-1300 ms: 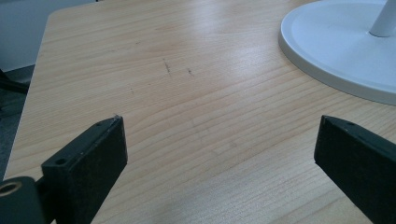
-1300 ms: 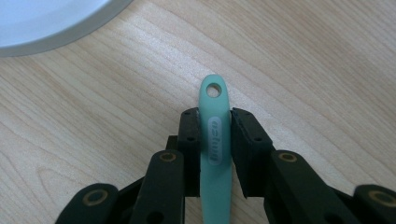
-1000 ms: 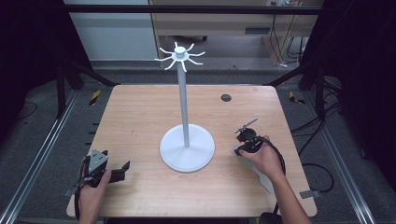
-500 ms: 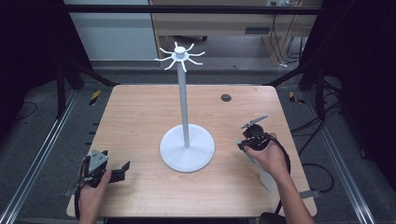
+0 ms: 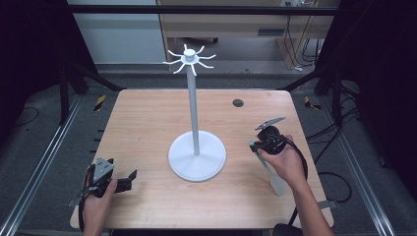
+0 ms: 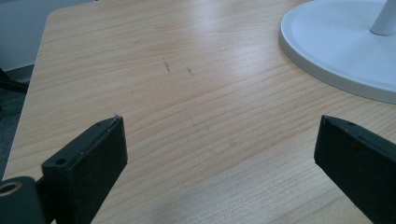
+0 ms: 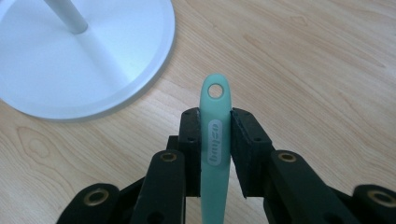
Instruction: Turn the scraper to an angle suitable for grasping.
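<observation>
A white stand (image 5: pixel 196 157) with a round base, a thin pole and a ring of hooks (image 5: pixel 189 59) at its top rises from the middle of the wooden table (image 5: pixel 147 123). Right of the base, my right gripper (image 5: pixel 255 144) hangs above the table. It is shut on the handle of a teal utensil (image 7: pixel 215 140), whose end with a round hole sticks out past the pads toward the base (image 7: pixel 70 56). The utensil's pale blade (image 5: pixel 275 179) shows below the hand. My left gripper (image 5: pixel 127 181) rests near the front left corner, open, nothing between its pads (image 6: pixel 93 149).
A small black disc (image 5: pixel 238 103) lies on the table behind the right hand. The stand's base (image 6: pixel 336 51) is ahead and to the right of the left gripper. Dark frame rails run along both sides of the table.
My right gripper has risen a little off the table with the utensil still in it. The left gripper has stayed where it was.
</observation>
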The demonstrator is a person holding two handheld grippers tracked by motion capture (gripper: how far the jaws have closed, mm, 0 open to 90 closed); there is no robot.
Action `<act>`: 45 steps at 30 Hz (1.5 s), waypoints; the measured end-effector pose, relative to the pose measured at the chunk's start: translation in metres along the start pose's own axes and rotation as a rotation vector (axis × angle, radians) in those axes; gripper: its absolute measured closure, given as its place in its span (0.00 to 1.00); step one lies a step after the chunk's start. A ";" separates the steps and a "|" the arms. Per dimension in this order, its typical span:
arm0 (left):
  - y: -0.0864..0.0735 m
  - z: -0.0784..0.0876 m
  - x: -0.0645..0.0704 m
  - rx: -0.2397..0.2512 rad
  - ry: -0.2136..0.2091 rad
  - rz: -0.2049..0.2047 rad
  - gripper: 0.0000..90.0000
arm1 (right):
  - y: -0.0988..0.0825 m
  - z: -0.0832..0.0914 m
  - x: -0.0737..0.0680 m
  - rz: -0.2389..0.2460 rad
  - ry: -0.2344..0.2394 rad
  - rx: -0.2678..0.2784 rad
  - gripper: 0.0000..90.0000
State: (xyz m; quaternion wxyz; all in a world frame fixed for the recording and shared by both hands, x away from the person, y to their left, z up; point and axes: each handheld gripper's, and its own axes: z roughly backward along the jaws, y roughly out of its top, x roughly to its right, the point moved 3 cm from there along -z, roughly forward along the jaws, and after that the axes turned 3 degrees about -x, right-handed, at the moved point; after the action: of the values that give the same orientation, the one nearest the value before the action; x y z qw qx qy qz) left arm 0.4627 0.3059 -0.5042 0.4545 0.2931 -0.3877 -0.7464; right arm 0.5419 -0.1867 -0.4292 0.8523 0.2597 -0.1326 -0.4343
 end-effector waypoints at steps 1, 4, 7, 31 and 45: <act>0.000 0.000 0.000 0.000 0.000 0.000 0.02 | 0.001 0.001 0.000 0.000 0.002 0.006 0.83; 0.000 0.000 0.000 -0.001 0.000 0.000 0.02 | 0.002 0.003 -0.001 -0.001 0.001 0.014 0.83; 0.000 0.000 0.000 0.000 0.001 -0.001 0.02 | 0.003 0.006 -0.001 -0.005 0.004 0.028 0.83; 0.000 0.000 0.000 0.000 0.002 0.000 0.02 | 0.018 0.042 -0.005 -0.001 0.013 0.184 0.83; 0.000 0.000 -0.001 0.000 0.001 -0.001 0.02 | 0.035 0.061 -0.012 0.022 -0.010 0.276 0.83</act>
State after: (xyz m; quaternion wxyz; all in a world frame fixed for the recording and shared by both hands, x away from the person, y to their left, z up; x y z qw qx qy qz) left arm 0.4625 0.3066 -0.5041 0.4546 0.2936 -0.3871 -0.7465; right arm 0.5306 -0.1797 -0.3593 0.8126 0.3708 -0.1980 -0.4037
